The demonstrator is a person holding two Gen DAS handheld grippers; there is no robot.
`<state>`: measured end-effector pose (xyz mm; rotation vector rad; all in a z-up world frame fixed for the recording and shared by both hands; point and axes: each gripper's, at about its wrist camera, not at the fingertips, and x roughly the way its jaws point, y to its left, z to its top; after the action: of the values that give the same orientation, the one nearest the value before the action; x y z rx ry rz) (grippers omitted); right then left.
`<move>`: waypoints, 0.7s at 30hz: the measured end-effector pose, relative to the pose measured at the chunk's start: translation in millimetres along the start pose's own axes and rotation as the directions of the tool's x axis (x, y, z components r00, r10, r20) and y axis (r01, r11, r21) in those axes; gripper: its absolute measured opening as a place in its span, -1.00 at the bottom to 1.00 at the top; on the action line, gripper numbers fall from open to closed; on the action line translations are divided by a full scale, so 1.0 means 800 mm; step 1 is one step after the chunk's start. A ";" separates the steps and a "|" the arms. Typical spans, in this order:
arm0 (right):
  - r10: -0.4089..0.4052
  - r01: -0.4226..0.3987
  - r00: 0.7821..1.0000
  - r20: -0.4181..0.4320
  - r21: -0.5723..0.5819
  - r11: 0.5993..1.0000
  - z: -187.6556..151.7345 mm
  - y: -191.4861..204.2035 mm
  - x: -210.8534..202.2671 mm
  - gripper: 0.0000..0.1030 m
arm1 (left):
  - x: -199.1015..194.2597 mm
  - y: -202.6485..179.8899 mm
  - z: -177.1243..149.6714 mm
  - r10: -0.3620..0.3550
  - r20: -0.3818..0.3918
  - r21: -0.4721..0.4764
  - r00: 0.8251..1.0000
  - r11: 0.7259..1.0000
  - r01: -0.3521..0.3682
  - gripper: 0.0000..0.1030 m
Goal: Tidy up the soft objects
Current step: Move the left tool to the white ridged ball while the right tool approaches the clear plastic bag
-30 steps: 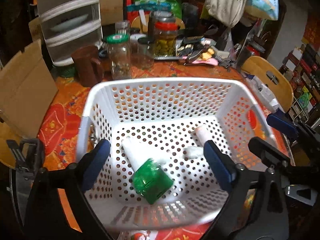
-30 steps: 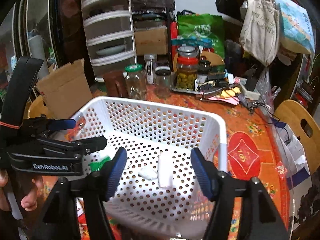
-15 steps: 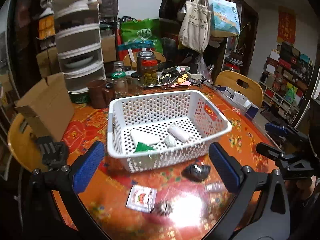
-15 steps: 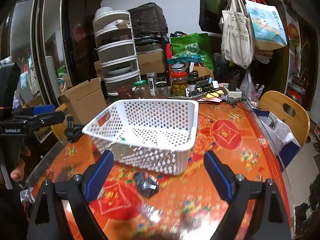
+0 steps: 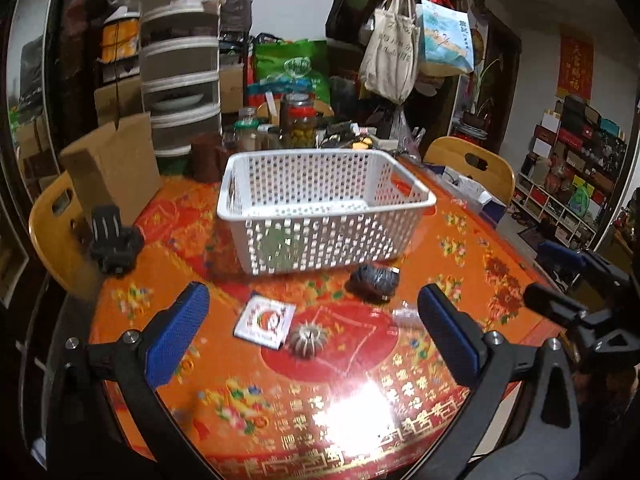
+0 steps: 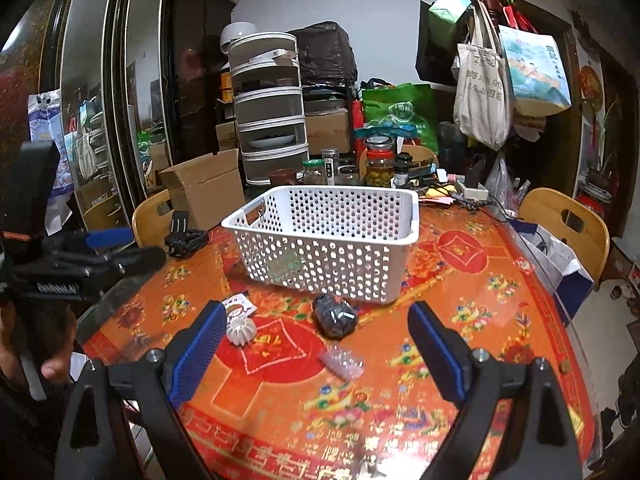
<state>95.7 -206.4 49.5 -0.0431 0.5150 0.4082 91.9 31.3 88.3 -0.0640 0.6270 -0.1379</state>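
A white perforated basket (image 5: pixel 328 200) (image 6: pixel 332 240) stands mid-table, with something green showing through its near wall. In front of it lie a dark crumpled bundle (image 5: pixel 374 278) (image 6: pixel 334 316), a white ribbed ball (image 5: pixel 306 340) (image 6: pixel 240 330), a small printed packet (image 5: pixel 264 320) (image 6: pixel 239 306) and a clear bumpy piece (image 6: pixel 342 362). My left gripper (image 5: pixel 312 340) is open above the near table, nothing between its blue pads. My right gripper (image 6: pixel 316 354) is open too, empty, with the clear piece lying on the table below it.
The table (image 5: pixel 360 400) carries a red and orange cloth. A black clip stand (image 5: pixel 112 240) sits at its left edge beside a cardboard box (image 5: pixel 112 172). Jars (image 6: pixel 378 164) and clutter fill the far side. Wooden chairs (image 6: pixel 564 220) stand around it.
Both grippers have pulled back from over the basket to the near side of the table. The loose items in front of the basket have come into view. The right jaws have widened.
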 end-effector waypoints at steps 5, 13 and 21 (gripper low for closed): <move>0.029 -0.028 1.000 -0.005 0.021 0.999 -0.016 0.000 0.009 0.78 | 0.013 0.006 -0.036 -0.006 0.020 -0.045 1.000 0.999 0.007 1.00; 0.034 -0.030 0.983 -0.181 0.023 0.999 -0.063 -0.022 0.134 0.66 | 0.117 0.026 -0.077 -0.033 -0.080 -0.077 0.996 0.997 0.027 0.94; 0.073 -0.053 0.960 -0.269 0.082 0.995 -0.093 -0.047 0.188 0.03 | 0.189 0.036 -0.097 -0.047 -0.167 -0.084 0.985 0.996 0.033 0.38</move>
<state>194.3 -196.0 -90.9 -0.0111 0.8047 0.4480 170.6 36.4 -64.7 -0.1449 0.8013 -0.1580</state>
